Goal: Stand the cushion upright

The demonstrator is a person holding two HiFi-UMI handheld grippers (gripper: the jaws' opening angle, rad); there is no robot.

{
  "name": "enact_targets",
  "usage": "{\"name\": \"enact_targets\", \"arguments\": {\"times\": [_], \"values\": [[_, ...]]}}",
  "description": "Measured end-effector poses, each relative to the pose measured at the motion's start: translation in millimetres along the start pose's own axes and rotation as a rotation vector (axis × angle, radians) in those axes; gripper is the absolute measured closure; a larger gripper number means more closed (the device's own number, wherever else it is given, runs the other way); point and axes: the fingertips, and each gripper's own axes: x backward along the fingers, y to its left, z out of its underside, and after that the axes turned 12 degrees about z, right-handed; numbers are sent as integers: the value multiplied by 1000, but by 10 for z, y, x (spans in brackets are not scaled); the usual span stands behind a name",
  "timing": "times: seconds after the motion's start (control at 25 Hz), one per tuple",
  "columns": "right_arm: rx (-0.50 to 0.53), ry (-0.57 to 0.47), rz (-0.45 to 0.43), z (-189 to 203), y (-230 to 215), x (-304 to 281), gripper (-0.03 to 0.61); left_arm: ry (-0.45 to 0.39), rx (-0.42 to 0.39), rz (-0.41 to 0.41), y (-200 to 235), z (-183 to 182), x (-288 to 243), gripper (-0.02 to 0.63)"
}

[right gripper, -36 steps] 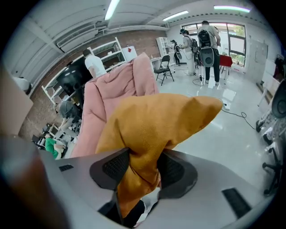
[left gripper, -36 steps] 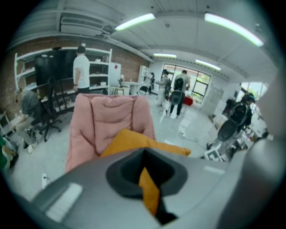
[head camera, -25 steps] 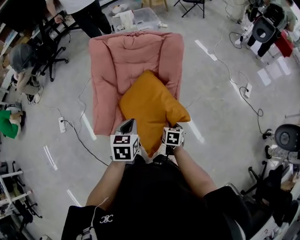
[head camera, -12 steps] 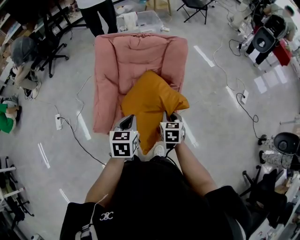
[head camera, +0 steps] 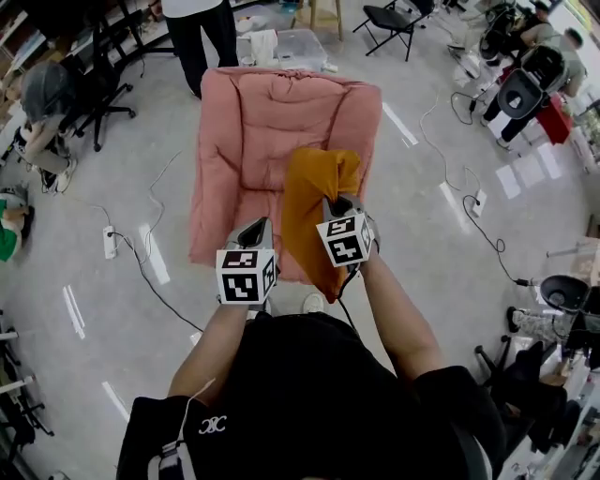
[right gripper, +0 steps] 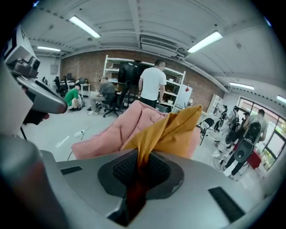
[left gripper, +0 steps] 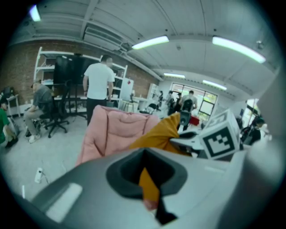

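The orange cushion (head camera: 307, 202) is lifted off the seat of the pink floor chair (head camera: 248, 122) and hangs almost on edge, its low end near the chair's front. My right gripper (head camera: 336, 202) is shut on its upper near edge; in the right gripper view the fabric (right gripper: 174, 129) bunches out of the closed jaws (right gripper: 138, 172). My left gripper (head camera: 257, 228) is just left of the cushion with a strip of chair showing between them. Its jaws (left gripper: 149, 179) look shut. A sliver of orange shows in their slit, and I cannot tell if it is pinched.
A person (head camera: 192, 28) stands behind the chair beside a clear plastic box (head camera: 291, 37). A power strip (head camera: 110, 242) and cable lie on the floor to the left. A seated person (head camera: 42, 103) and office chairs are at far left, and more cables and chairs (head camera: 520, 89) at right.
My right gripper has risen and rolled, pulling the cushion from lying flat on the seat to hanging nearly on edge. The left gripper has shifted a little up and forward.
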Motion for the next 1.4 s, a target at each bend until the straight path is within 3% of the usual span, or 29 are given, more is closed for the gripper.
{"name": "enact_targets", "arguments": {"times": [0.16, 0.4, 0.72, 1.0, 1.4], "values": [[138, 16, -24, -231, -56, -103, 552, -24, -4, 23, 107, -27, 122, 615], [247, 17, -53, -767, -135, -127, 551, -41, -13, 52, 337, -84, 346, 615], [436, 69, -107, -1196, -68, -184, 549, -59, -21, 86, 597, -64, 603, 615], [645, 70, -211, -1445, -34, -75, 549, -48, 17, 68, 656, 22, 632, 615], [867, 66, -303, -1633, 156, -826, 543, -35, 68, -17, 923, -102, 417, 615]]}}
